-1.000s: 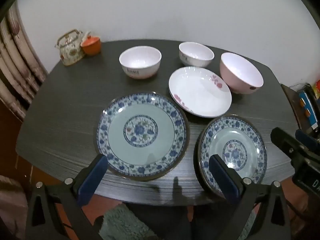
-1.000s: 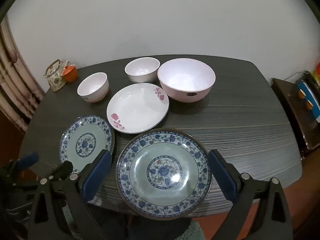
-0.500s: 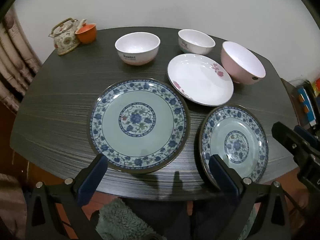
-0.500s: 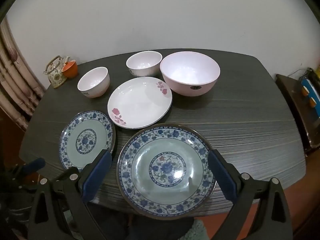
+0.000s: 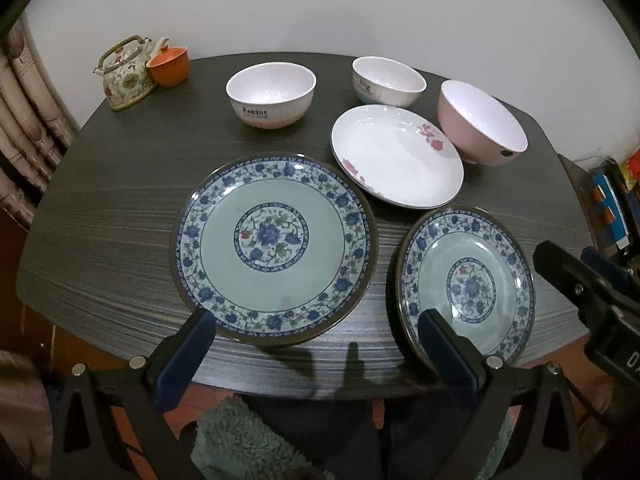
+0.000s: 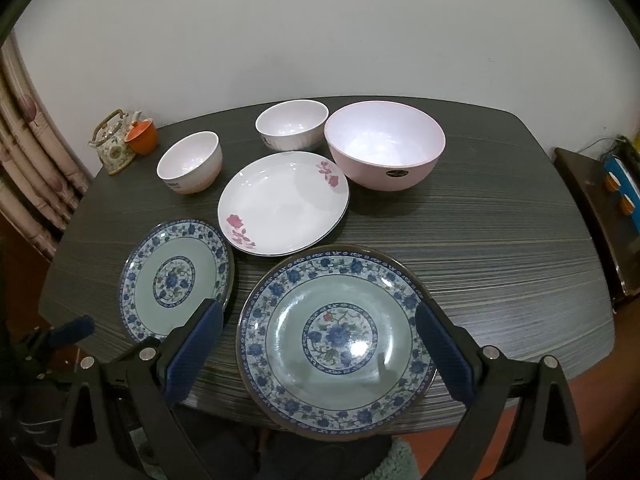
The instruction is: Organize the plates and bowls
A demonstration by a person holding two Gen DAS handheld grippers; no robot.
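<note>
Two blue-patterned plates lie near the table's front edge: the left one (image 5: 274,248) (image 6: 176,278) and the right one (image 5: 466,282) (image 6: 336,336). Behind them are a white plate with pink flowers (image 5: 396,156) (image 6: 284,204), a "Rabbit" bowl (image 5: 271,94) (image 6: 190,162), a second white bowl (image 5: 388,82) (image 6: 292,124) and a pink bowl (image 5: 482,122) (image 6: 384,144). My left gripper (image 5: 316,342) is open and empty in front of the left blue plate. My right gripper (image 6: 320,346) is open and empty, with its fingers on either side of the right blue plate.
The dark wood-grain table (image 5: 120,208) holds a floral teapot (image 5: 124,74) (image 6: 112,144) and an orange cup (image 5: 170,65) (image 6: 142,141) at the back left. A curtain (image 5: 24,120) hangs on the left. A side shelf (image 6: 608,208) stands on the right.
Both grippers have shifted slightly relative to the table; the left view now sits a bit lower and closer. Nothing on the table has moved, and both grippers stay open.
</note>
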